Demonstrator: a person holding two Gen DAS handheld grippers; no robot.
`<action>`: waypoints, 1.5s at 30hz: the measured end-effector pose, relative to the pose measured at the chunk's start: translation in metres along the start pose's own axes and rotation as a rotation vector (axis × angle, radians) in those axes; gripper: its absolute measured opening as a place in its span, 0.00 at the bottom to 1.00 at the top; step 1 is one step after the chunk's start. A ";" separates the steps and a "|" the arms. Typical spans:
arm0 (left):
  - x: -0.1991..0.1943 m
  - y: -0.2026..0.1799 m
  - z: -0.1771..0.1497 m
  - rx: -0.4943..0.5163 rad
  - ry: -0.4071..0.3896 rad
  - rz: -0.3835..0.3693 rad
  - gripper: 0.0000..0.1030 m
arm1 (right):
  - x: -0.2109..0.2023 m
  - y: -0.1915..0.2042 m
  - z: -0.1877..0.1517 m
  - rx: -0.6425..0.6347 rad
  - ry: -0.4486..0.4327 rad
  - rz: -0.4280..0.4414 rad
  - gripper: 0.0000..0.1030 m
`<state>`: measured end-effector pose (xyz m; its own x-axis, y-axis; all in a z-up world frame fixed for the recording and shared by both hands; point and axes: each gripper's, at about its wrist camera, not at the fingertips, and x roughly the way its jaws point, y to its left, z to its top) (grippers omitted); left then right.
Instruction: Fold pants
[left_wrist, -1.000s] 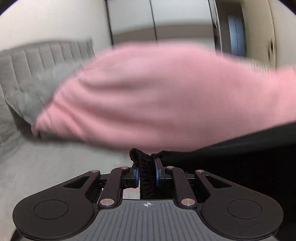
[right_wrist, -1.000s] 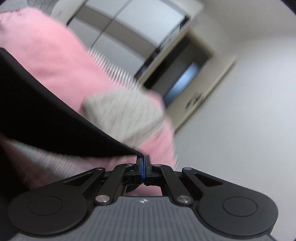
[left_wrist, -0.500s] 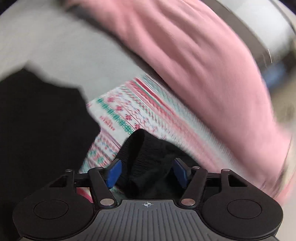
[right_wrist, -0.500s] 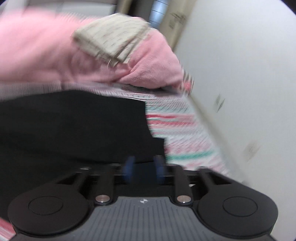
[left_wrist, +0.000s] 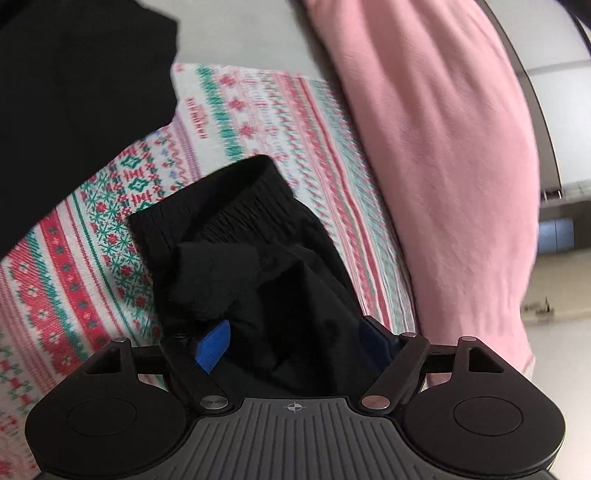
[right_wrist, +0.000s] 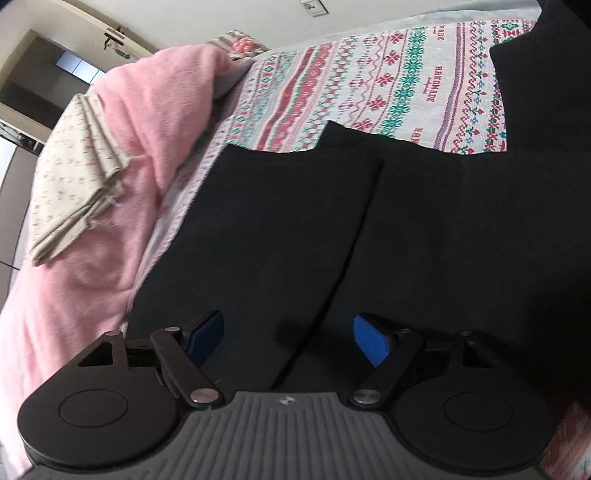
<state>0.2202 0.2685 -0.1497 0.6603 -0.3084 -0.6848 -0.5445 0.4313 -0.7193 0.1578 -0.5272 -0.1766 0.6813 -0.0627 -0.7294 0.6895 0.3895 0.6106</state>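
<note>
Patterned bedspread (right_wrist: 369, 85) now carries the black pants (right_wrist: 295, 221) laid down near its pink-blanket (right_wrist: 147, 110) edge, both left gripper (left_wrist: 295, 343) and right gripper (right_wrist: 288, 332) having just released, ready for folding

Black pants (left_wrist: 258, 266) lie bunched at lower centre on a red-and-green patterned blanket (left_wrist: 258, 122), the ribbed waistband uppermost, between the spread blue-padded jaws of the left gripper (left_wrist: 295, 341). A pink blanket (left_wrist: 443, 147) fills the right; more black fabric (left_wrist: 74, 92) the upper left.
</note>
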 end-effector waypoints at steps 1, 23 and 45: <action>0.004 0.003 0.001 -0.014 -0.023 -0.014 0.75 | 0.000 0.000 0.003 0.010 -0.009 -0.005 0.52; 0.025 -0.016 -0.010 0.091 -0.033 0.020 0.48 | -0.019 -0.030 0.030 0.013 -0.013 0.061 0.14; -0.017 0.008 -0.048 0.387 -0.009 0.072 0.00 | -0.106 -0.030 0.021 -0.276 -0.226 -0.049 0.00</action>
<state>0.1796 0.2362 -0.1496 0.6329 -0.2594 -0.7295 -0.3554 0.7398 -0.5714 0.0696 -0.5513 -0.1109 0.7075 -0.2772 -0.6500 0.6513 0.6128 0.4475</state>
